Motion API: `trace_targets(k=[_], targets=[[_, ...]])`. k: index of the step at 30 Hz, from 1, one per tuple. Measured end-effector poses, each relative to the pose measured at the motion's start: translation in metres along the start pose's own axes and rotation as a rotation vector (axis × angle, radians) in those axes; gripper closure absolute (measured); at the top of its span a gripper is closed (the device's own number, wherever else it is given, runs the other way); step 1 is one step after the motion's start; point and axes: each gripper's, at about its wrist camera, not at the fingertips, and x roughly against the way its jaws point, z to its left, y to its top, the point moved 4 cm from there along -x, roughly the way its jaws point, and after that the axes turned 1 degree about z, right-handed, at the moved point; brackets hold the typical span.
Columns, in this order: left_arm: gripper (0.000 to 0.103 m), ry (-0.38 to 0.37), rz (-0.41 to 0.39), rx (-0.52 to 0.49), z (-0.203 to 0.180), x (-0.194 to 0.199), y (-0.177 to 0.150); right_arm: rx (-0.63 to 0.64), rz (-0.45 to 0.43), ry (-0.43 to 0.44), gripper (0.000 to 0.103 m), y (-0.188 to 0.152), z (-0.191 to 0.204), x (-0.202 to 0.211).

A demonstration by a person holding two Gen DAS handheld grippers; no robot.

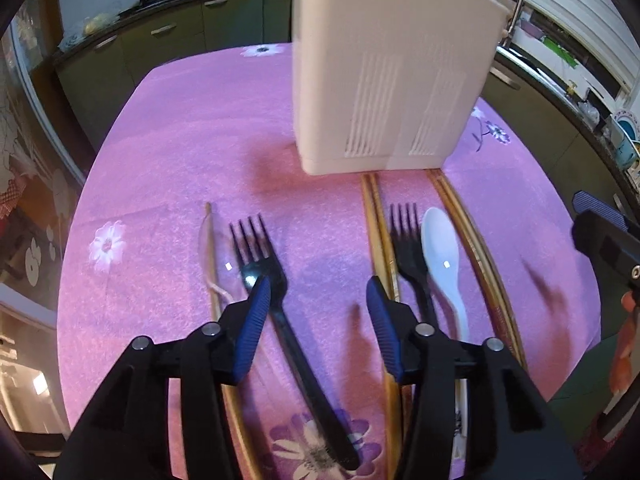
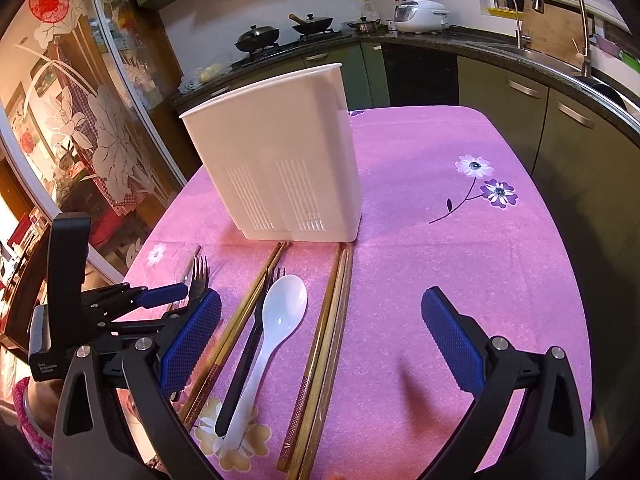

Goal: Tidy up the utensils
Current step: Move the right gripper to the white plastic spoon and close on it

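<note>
A white slotted utensil holder [image 1: 384,76] [image 2: 280,160] stands on the pink tablecloth. In front of it lie a black fork [image 1: 280,300], a second black fork [image 1: 410,256] [image 2: 244,360], a white spoon [image 1: 442,256] [image 2: 276,320], two pairs of chopsticks [image 1: 378,232] [image 2: 328,340] and a clear spoon [image 1: 210,248]. My left gripper [image 1: 318,320] is open, low over the left fork, its handle between the fingers. My right gripper [image 2: 320,336] is open above the chopsticks and spoon. The left gripper shows at the left of the right wrist view [image 2: 160,300].
The table's far edge [image 2: 420,110] meets dark kitchen cabinets [image 2: 520,92]. A stove with pans [image 2: 280,34], a rice cooker [image 2: 420,16] and a sink tap [image 2: 560,8] stand behind. A glass door [image 2: 80,120] is at the left. Bare cloth [image 2: 460,260] lies at the right.
</note>
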Motion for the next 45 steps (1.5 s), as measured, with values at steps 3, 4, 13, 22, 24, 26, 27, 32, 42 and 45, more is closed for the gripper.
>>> trace_targets(k=[3, 4, 13, 22, 24, 26, 27, 32, 42, 45], targets=[[0.056, 0.022, 0.005, 0.018, 0.006, -0.001, 0.001, 0.0, 0.002, 0.004, 0.004, 0.001, -0.001, -0.002], [0.055, 0.025, 0.008, 0.019, 0.007, -0.001, 0.002, 0.0, 0.003, 0.005, 0.004, 0.001, -0.001, -0.002], [0.049, 0.051, 0.047, -0.003, 0.0, -0.021, 0.007, -0.003, -0.003, 0.006, 0.004, 0.002, -0.003, -0.001], [0.084, 0.032, 0.022, -0.064, -0.013, -0.028, 0.018, 0.032, 0.027, -0.017, 0.004, 0.008, -0.002, -0.009], [0.084, 0.014, 0.014, -0.065, -0.012, -0.028, 0.018, 0.046, 0.036, 0.018, 0.004, 0.014, 0.001, -0.014], [0.084, -0.006, 0.005, -0.063, -0.01, -0.027, 0.018, 0.08, 0.054, 0.085, 0.004, 0.023, 0.009, -0.021], [0.084, -0.014, -0.007, -0.067, -0.009, -0.024, 0.017, 0.099, 0.061, 0.102, 0.004, 0.026, 0.014, -0.025], [0.084, -0.009, -0.051, -0.078, -0.004, -0.015, 0.016, 0.219, 0.133, 0.027, 0.004, 0.027, 0.045, -0.058], [0.084, -0.018, -0.095, -0.062, 0.012, -0.004, 0.018, 0.163, 0.175, 0.052, 0.03, 0.013, 0.062, -0.07], [0.084, -0.022, -0.1, -0.063, 0.014, -0.003, 0.018, 0.167, 0.168, 0.013, 0.03, 0.003, 0.062, -0.062]])
